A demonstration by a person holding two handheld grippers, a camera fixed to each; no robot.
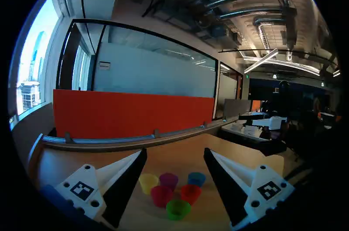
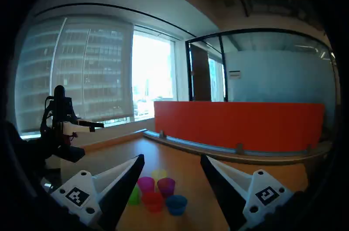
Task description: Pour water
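Several small coloured cups stand in a cluster on the wooden desk (image 1: 183, 152). In the left gripper view they are yellow (image 1: 148, 182), purple (image 1: 168, 180), blue (image 1: 196, 178), pink-red (image 1: 161, 195), orange-red (image 1: 190, 193) and green (image 1: 178, 209). My left gripper (image 1: 174, 150) is open above and short of them, holding nothing. In the right gripper view the same cluster includes a magenta cup (image 2: 146, 184), a red cup (image 2: 153, 200) and a blue cup (image 2: 176, 204). My right gripper (image 2: 171, 157) is also open and holds nothing. A black and white gripper (image 2: 65, 128) is held up at the far left of that view.
An orange divider panel (image 1: 131, 113) with a metal rail runs along the desk's far side, with a glass wall behind it. Windows (image 2: 152, 74) lie to the left. More desks (image 1: 257, 126) stand further back on the right.
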